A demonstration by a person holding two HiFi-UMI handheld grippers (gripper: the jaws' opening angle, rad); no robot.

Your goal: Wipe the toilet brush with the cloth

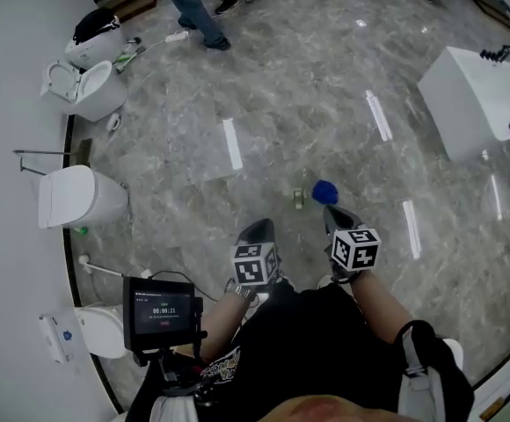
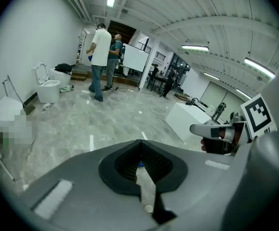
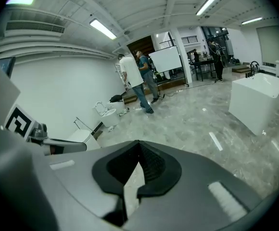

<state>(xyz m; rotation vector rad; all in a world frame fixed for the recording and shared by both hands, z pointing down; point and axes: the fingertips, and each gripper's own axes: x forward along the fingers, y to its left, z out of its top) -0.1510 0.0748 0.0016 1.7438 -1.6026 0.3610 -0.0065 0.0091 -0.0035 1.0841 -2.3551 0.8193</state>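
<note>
In the head view a small blue thing (image 1: 325,192) lies on the grey marble floor just beyond my grippers, with a small pale green item (image 1: 299,199) beside it. Both are too small to tell as cloth or brush. My left gripper (image 1: 258,232) is held up in front of me, jaws shut with nothing between them. My right gripper (image 1: 335,213) is beside it, also shut and empty, its tips near the blue thing in the picture. In the left gripper view the left gripper (image 2: 140,141) shows shut jaws and the right gripper (image 2: 211,129) at the right. The right gripper view shows the right gripper (image 3: 139,142) shut.
Three white toilets (image 1: 83,90) (image 1: 75,196) (image 1: 105,328) line the left wall. A white box (image 1: 475,104) stands at the far right. Two people (image 2: 101,47) stand at the far end. A small screen (image 1: 160,310) is mounted at my lower left.
</note>
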